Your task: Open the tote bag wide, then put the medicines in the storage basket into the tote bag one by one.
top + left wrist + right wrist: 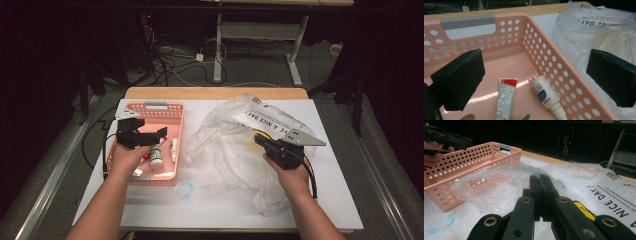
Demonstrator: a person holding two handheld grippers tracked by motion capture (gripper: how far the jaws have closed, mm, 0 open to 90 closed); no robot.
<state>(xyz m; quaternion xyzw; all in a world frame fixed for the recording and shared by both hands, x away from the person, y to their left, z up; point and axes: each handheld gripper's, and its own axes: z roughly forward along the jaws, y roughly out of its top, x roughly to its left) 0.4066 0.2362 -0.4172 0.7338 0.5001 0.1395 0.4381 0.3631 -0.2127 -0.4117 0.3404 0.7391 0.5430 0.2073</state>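
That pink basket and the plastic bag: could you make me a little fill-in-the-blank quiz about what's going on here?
1. The small white bottle lies inside the pink ____.
2. The right gripper has its jaws ____ on a fold of the clear plastic bag.
3. The left gripper hangs over the basket with its jaws ____.
4. Beside the bottle lies a tube with a ____ end.

Missing words: basket; shut; open; red

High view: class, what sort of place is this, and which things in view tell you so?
Probably a lab or workshop rigged for recording, not a home: a worktable with a white top, loose cables on the floor behind it, and the legs of an adjustable desk against dark surroundings.
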